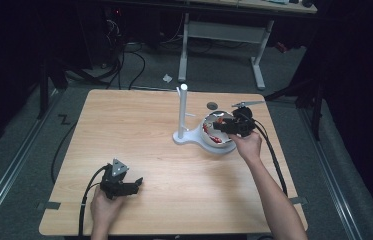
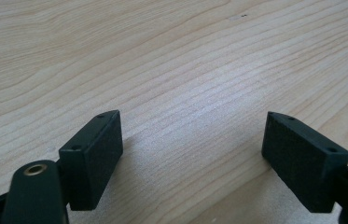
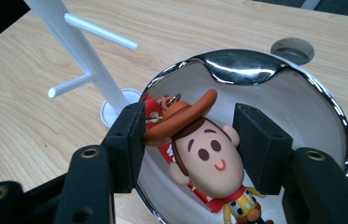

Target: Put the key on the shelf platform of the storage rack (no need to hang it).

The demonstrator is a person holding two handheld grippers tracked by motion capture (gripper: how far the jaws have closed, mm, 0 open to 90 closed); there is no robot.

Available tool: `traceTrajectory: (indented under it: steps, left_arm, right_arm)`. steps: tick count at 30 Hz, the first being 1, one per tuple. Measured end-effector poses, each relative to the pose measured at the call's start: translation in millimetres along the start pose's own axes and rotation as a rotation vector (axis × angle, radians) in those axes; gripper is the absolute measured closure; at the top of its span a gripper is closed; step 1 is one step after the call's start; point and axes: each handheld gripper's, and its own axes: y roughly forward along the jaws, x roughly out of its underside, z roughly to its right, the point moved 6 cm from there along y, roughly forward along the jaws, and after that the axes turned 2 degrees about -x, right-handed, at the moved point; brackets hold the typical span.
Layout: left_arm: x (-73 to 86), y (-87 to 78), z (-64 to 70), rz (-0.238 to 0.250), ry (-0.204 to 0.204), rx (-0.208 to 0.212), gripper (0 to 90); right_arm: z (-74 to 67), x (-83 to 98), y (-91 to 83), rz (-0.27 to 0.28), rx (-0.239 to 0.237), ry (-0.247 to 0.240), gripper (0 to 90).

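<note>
The cowboy keychain figure (image 3: 206,158) lies in the white bowl (image 3: 311,116) beside the white peg stand (image 3: 92,70); it looks light and hard, smooth-headed, so I judge the head sides the best hold. My right gripper (image 3: 188,144) brackets the head, left pad at the hat brim; contact is unclear. Its legs are cut off; my left gripper (image 2: 190,154) gapes empty over the table (image 2: 162,56).

Pale wooden table (image 1: 164,165), round hole (image 1: 212,106) in it, desk (image 1: 224,30) beyond on grey floor (image 1: 19,150).
</note>
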Motion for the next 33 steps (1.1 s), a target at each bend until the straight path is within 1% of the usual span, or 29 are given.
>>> traceTrajectory:
  steps: [3, 5, 6, 11, 17, 21, 25, 29, 33]
  left_arm:
    - [0.0, 0.1, 0.0, 0.001, 0.000, 0.000, 20.7]
    - [0.0, 0.0, 0.0, 0.000, 0.000, 0.000, 20.7]
    - [0.0, 0.0, 0.0, 0.000, 0.000, 0.000, 20.7]
    - [0.0, 0.0, 0.0, 0.000, 0.000, 0.000, 20.7]
    - [0.0, 0.0, 0.0, 0.000, 0.000, 0.000, 20.6]
    - [0.0, 0.0, 0.0, 0.000, 0.000, 0.000, 20.7]
    - [0.0, 0.0, 0.0, 0.000, 0.000, 0.000, 20.6]
    - [0.0, 0.0, 0.0, 0.000, 0.000, 0.000, 20.7]
    - [0.0, 0.0, 0.0, 0.000, 0.000, 0.000, 20.6]
  right_arm:
    - [0.3, 1.3, 3.3, -0.008, 0.002, 0.004, 46.0]
    - [0.6, 2.1, 5.7, -0.013, 0.006, -0.003, 46.0]
    - [0.3, 2.5, 6.4, -0.018, 0.010, 0.001, 46.0]
    - [0.7, 5.0, 12.8, -0.039, 0.032, -0.014, 45.9]
    - [3.2, 8.1, 17.5, -0.059, 0.050, -0.009, 45.8]
    - [3.3, 8.7, 17.6, -0.068, 0.066, -0.013, 45.7]
    - [3.9, 8.8, 18.0, -0.067, 0.066, -0.012, 45.3]
    - [4.9, 9.9, 18.3, -0.077, 0.058, -0.009, 43.9]
    - [6.6, 7.7, 13.0, -0.059, 0.061, -0.008, 41.9]
